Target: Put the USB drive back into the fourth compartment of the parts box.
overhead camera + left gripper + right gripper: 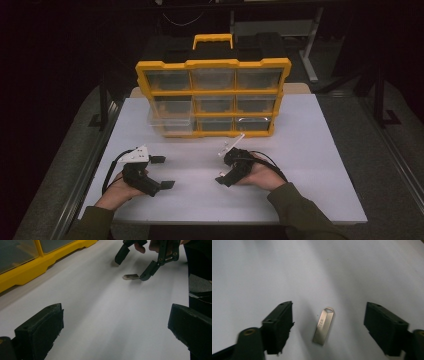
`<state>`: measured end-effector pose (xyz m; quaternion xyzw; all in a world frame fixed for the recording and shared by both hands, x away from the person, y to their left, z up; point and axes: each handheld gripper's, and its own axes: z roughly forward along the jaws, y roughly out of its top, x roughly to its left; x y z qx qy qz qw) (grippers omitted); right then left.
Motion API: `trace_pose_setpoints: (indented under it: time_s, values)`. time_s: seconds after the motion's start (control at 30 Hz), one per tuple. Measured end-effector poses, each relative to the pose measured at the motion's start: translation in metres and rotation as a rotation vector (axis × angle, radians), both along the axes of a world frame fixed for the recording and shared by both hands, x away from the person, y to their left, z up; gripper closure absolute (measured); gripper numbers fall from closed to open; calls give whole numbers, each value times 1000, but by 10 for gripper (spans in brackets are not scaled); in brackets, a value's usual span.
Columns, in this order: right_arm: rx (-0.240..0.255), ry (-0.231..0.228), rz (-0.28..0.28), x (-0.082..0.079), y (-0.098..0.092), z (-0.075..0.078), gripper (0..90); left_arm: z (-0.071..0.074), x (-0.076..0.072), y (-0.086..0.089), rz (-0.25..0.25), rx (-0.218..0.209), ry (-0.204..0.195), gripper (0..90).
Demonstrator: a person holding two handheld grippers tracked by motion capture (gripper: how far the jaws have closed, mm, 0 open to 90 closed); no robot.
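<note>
A small silver USB stick (323, 326) lies flat on the white table (305, 165), between the two jaws of my right gripper (329, 313). Those jaws stand apart on either side of it, and neither pad touches the stick. In the left gripper view the same stick (130, 277) rests close to one fingertip of the right gripper (132, 268). My left gripper (162, 172) sits open at the table's left with nothing between its jaws (115, 322). In the high view the right gripper (224, 169) points left and down at the table.
A yellow organizer (212, 92) with clear drawers and a handle stands at the table's far side. Its lower left drawer (170, 121) is pulled out part way. The organizer's base (30, 271) runs along the left of the left gripper view.
</note>
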<state>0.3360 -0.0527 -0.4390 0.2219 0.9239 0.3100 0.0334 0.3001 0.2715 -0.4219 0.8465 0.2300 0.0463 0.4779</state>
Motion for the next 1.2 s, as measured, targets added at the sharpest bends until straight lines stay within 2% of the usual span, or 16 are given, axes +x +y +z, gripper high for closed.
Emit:
trace_pose_setpoints:
  time_s: [0.47, 0.63, 0.97, 1.2]
  values:
    - [-28, 10, 19, -1, -2, 0, 540, 0, 0, 0, 2, 1, -1, 0]
    - [-37, 16, 27, -1, -2, 0, 590, 0, 0, 0, 3, 0, -1, 0]
    - [-69, 6, 45, -1, -3, -1, 757, 0, 0, 0, 3, -1, -1, 0]
    - [-80, -4, 49, -1, -2, -1, 776, 0, 0, -1, 3, 1, 0, 0]
